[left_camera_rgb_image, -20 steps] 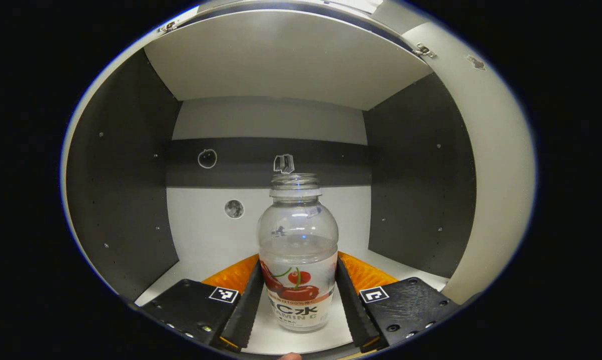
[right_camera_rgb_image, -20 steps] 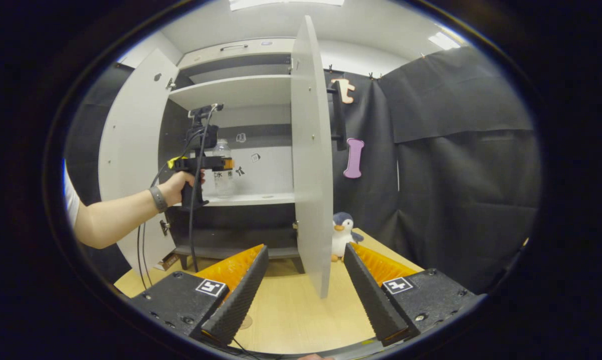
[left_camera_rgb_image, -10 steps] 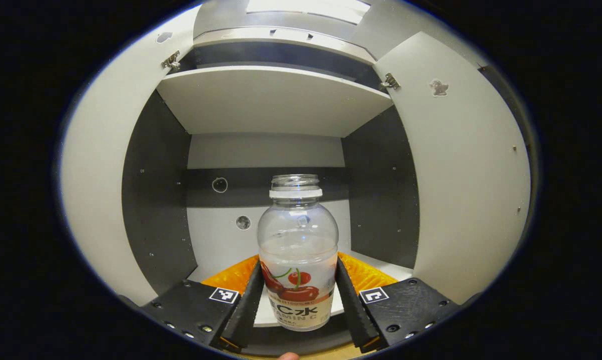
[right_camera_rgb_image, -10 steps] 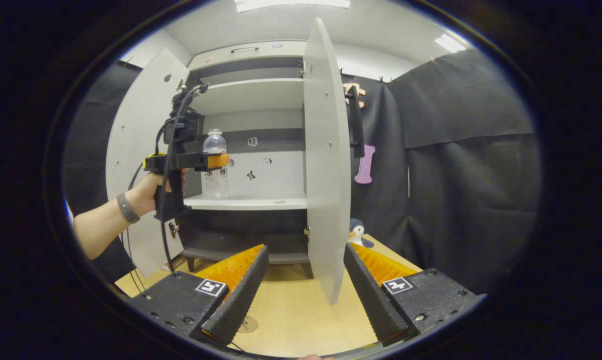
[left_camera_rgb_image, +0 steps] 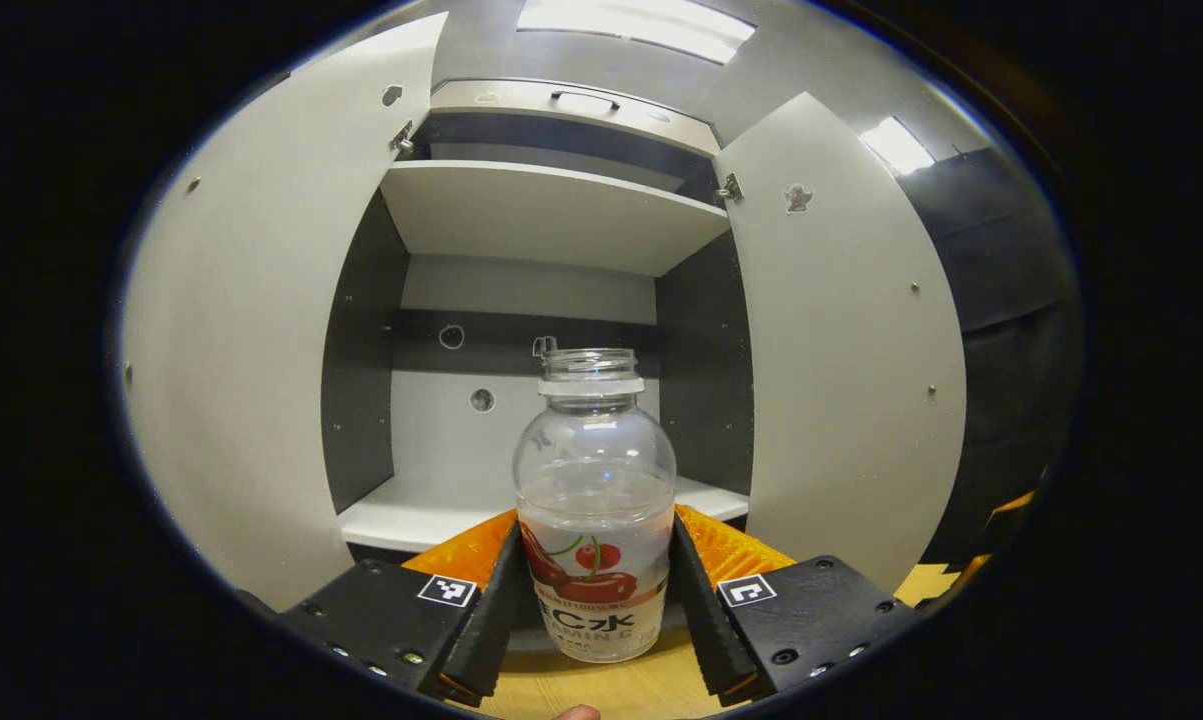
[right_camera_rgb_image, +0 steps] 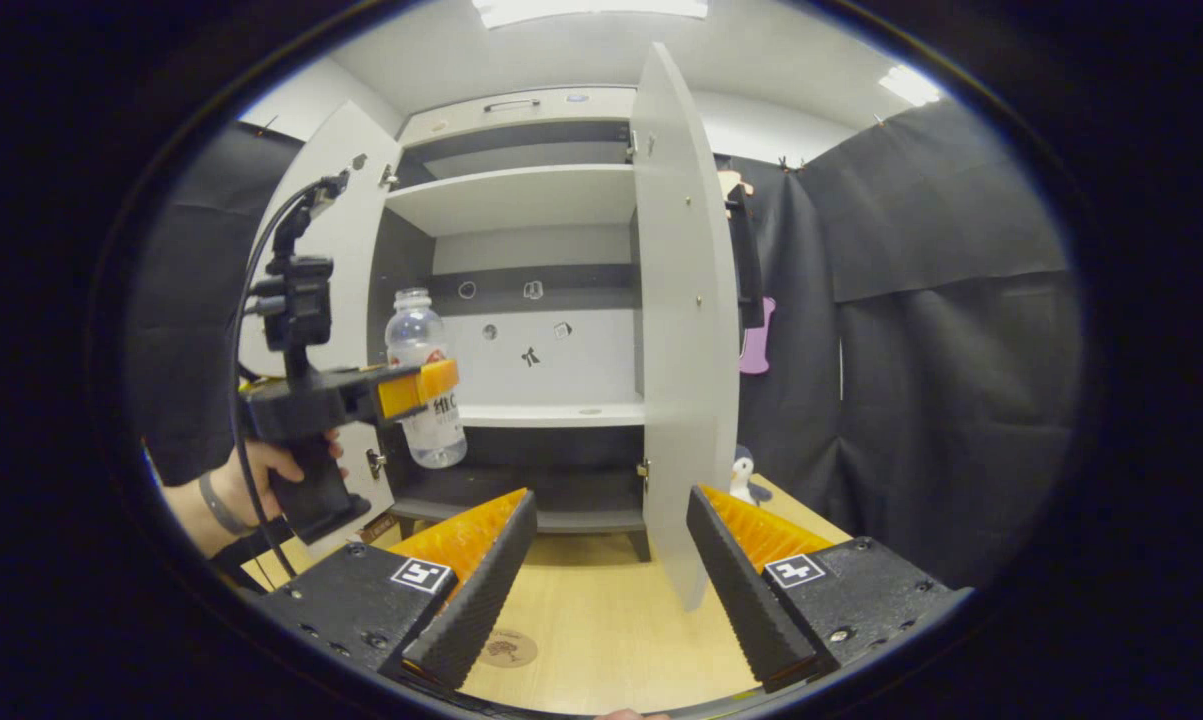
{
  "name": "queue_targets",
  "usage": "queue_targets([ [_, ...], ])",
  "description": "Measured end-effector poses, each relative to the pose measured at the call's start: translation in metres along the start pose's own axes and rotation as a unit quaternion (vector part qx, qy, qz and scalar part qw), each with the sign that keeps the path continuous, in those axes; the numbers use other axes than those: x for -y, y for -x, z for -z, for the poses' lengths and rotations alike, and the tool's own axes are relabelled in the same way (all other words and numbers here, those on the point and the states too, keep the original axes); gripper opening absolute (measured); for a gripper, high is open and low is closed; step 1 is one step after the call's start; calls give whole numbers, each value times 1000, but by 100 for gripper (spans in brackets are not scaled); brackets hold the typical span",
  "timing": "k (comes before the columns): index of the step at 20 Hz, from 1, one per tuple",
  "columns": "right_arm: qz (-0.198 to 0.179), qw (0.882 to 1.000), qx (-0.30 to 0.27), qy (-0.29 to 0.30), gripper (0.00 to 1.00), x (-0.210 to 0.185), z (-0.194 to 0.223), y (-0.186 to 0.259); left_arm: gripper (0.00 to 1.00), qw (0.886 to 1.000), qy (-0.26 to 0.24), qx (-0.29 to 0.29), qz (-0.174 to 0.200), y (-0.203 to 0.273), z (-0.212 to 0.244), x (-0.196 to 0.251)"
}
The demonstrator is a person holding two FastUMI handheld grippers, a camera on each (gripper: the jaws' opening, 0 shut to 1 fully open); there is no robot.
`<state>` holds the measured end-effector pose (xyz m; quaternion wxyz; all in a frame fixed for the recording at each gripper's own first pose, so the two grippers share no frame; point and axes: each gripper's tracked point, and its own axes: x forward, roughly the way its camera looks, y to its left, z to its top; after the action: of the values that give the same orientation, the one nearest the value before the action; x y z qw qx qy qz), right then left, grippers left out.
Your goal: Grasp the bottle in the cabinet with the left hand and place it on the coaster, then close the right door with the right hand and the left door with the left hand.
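Between the left gripper's [left_camera_rgb_image: 594,590] fingers, clear of the cabinet [left_camera_rgb_image: 551,215] shelf, hangs an upright, uncapped clear bottle [left_camera_rgb_image: 595,510], part-filled, with a cherry label; both fingers press its sides. Right gripper [right_camera_rgb_image: 606,575] fingers spread wide over the tabletop [right_camera_rgb_image: 601,640], beside the coaster [right_camera_rgb_image: 507,648].

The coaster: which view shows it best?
The right gripper view: the coaster lies flat on the wooden table, partly behind the right gripper's finger. The left gripper view has the bottle clamped in the left gripper in the foreground instead.
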<state>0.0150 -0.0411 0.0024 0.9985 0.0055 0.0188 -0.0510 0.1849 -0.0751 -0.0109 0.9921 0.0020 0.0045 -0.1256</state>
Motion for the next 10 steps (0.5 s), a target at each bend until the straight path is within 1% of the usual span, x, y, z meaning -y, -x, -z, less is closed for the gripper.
queue_targets([
  [3,-3,1000,2,1,99,-5,-2,2,72,1000,1,-20,-3,29,53,9],
  [5,-9,1000,-3,0,99,-10,0,2,72,999,5,-46,11,46,93,23],
  [6,-11,1000,-6,0,99,-12,1,3,76,998,13,-54,20,54,110,31],
  [7,-13,1000,-9,1,99,-14,3,2,73,998,19,-56,20,60,125,35],
  [10,-18,1000,-12,4,99,-19,5,5,73,996,18,-82,-7,70,174,40],
])
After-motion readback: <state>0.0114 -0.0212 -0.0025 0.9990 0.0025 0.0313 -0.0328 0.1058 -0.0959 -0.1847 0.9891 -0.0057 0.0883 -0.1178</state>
